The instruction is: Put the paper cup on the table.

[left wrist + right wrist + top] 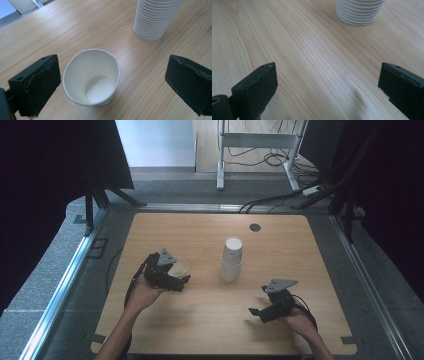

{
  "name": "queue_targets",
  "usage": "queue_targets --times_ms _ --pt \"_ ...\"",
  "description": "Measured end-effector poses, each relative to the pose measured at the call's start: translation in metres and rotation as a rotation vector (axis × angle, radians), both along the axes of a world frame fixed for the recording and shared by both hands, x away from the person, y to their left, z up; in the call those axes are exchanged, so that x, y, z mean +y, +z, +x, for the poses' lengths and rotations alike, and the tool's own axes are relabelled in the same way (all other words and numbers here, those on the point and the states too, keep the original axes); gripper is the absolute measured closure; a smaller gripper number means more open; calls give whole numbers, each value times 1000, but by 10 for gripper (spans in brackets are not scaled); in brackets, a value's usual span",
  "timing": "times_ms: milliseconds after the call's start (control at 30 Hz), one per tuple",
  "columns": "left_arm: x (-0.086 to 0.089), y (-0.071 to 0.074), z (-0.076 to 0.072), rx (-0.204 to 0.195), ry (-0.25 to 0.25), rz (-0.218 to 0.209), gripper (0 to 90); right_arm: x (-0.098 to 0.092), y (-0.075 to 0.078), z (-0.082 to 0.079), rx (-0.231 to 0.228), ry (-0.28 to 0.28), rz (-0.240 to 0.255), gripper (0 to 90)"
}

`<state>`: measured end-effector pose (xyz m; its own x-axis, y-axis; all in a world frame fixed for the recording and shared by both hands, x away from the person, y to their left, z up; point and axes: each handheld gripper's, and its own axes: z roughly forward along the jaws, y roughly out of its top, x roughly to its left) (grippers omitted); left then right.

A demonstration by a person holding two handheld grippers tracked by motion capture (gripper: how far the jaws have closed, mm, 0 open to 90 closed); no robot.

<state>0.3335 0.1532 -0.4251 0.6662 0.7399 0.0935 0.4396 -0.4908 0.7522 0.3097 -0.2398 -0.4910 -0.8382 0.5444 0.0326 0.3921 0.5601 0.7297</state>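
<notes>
Wide-open left tongs point(112, 82) astride upright paper cup point(91, 76); cup stack point(155, 18) beyond

Bare table point(200, 315) all round; obstacles: single cup point(91, 77), inverted cup stack point(232, 258) mid-table.

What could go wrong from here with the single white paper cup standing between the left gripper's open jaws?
1. The single white paper cup stands upright, free between the open jaws of the left gripper; it sits nearer one black pad, so pulling away sideways could tip it.
2. The stack of upside-down white paper cups stands close by on the wooden table; a wide sweep might knock it.
</notes>
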Motion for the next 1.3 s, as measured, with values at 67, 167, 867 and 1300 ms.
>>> queue_targets --times_ms 67,167,867,1300 --pt "1 0 -2 -6 1 2 0 0 0 0 1 1 -3 23" --pt "4 -1 -11 -24 3 -15 0 -1 1 0 -4 -6 -1 23" --pt "13 -10 -62 -82 -44 -78 0 -16 11 -6 -54 -88 15 10" --pt "24 -40 -77 -33 -22 -109 0 -19 11 -12 -86 -129 -20 9"
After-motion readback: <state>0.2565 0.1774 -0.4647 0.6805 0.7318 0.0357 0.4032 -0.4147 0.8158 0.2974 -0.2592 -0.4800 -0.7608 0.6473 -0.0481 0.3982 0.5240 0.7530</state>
